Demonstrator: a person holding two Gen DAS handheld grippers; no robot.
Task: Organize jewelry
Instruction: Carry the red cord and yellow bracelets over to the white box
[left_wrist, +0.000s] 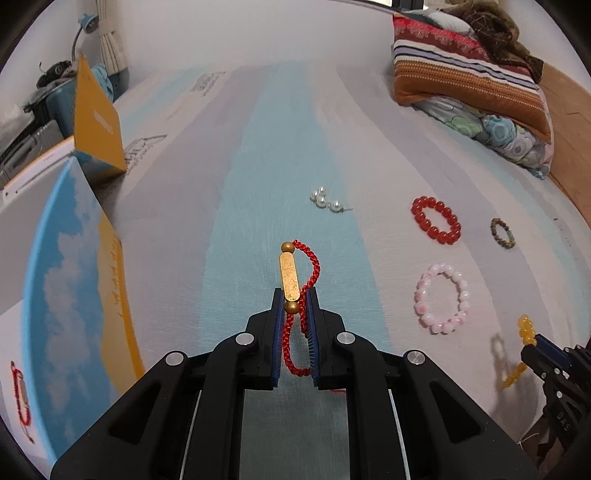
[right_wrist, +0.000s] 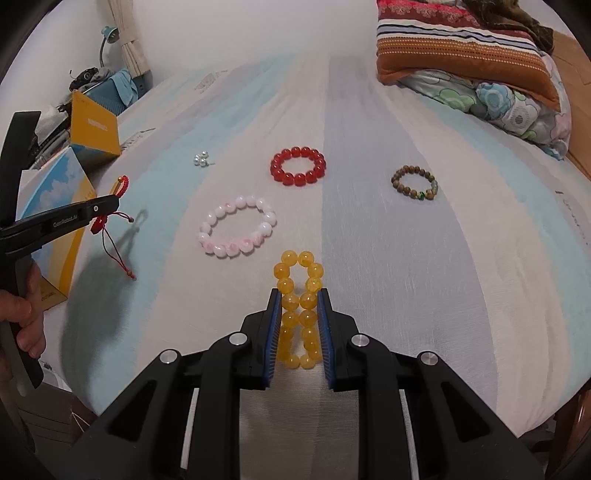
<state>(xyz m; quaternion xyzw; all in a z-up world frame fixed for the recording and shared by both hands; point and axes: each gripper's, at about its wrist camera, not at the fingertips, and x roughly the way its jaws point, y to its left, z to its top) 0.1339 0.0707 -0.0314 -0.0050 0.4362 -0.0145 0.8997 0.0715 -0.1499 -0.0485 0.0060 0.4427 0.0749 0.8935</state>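
Observation:
My left gripper (left_wrist: 294, 295) is shut on a red cord bracelet (left_wrist: 295, 332) with a gold bar (left_wrist: 289, 277), held above the bed; it also shows in the right wrist view (right_wrist: 110, 206), cords dangling. My right gripper (right_wrist: 299, 293) is shut on a yellow bead bracelet (right_wrist: 299, 314), squeezed flat; it shows at the right edge of the left wrist view (left_wrist: 526, 328). On the striped bedsheet lie a pink bead bracelet (right_wrist: 238, 230), a red bead bracelet (right_wrist: 298, 166), a brown bead bracelet (right_wrist: 414, 182) and pearl earrings (right_wrist: 200, 159).
A blue and yellow box (left_wrist: 77, 288) stands open at the left, with another red cord bracelet (left_wrist: 22, 398) inside. A second yellow box (left_wrist: 98, 122) stands behind it. Folded blankets and a pillow (right_wrist: 465, 55) lie at the far right. The bed's edge runs at right.

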